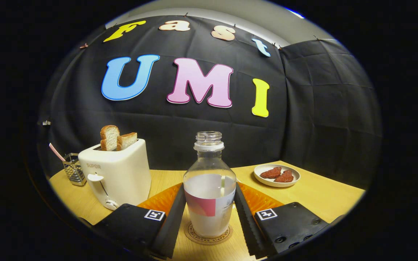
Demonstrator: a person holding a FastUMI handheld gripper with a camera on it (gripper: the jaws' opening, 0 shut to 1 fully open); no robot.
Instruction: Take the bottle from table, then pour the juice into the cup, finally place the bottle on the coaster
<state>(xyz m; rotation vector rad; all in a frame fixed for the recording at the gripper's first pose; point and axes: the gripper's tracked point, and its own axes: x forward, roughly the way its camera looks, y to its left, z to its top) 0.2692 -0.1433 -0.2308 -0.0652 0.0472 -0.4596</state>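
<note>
A clear, uncapped bottle (209, 188) stands upright on a round coaster (194, 237) on the wooden table. It is about half full of pale liquid and carries a white and pink label. My gripper (209, 197) has one finger on each side of the bottle's body. Both fingers (174, 217) touch its sides at the label's height, so the gripper is shut on the bottle. The bottle's base rests within the coaster's printed ring.
A white toaster (116, 174) with two bread slices stands left of the bottle, with a wire holder (73, 168) with a striped straw beyond it. A small plate (277, 175) with two reddish pieces lies to the right. An orange ribbed surface (259, 198) shows behind the fingers.
</note>
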